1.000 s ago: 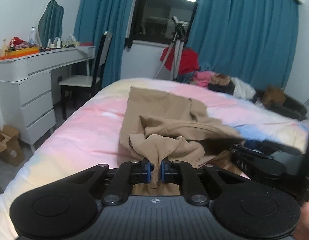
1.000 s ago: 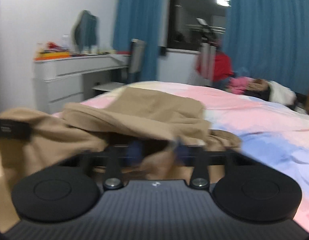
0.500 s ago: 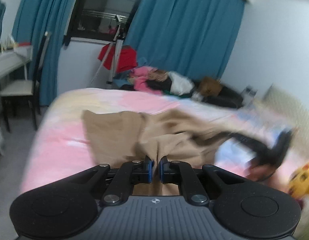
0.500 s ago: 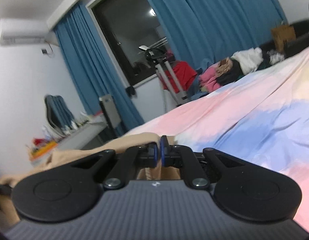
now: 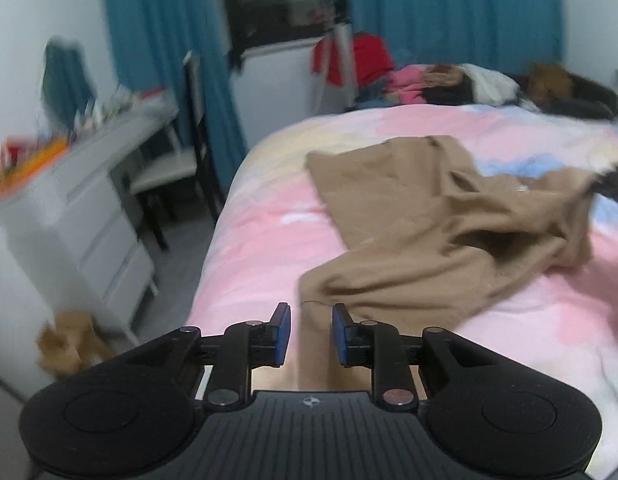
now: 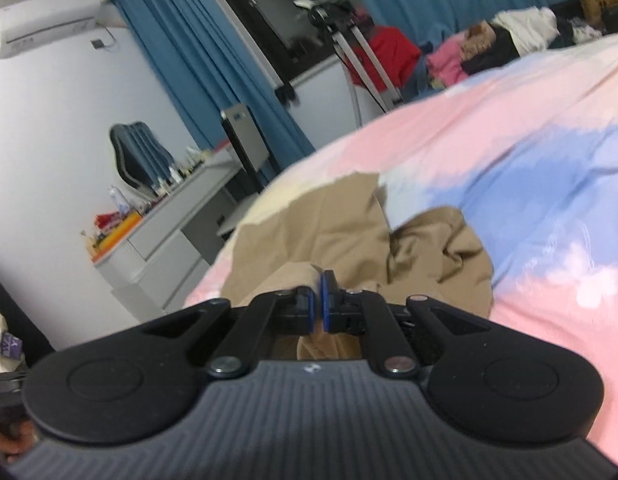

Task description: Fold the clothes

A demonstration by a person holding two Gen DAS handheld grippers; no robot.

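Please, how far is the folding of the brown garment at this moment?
Done: the brown garment lies partly spread on the bed. In hand: the right gripper is shut on one end, while the left gripper is open, with cloth between its fingers. Left: it is rumpled, with no neat fold visible.

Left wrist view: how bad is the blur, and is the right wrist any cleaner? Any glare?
Left wrist view: motion smear on the dresser and curtains; the tan garment is soft, while the open left gripper stays sharp. Right wrist view: milder blur, tilted horizon; the right gripper, shut on the garment, is crisp. No glare in either; fisheye bending at the edges.
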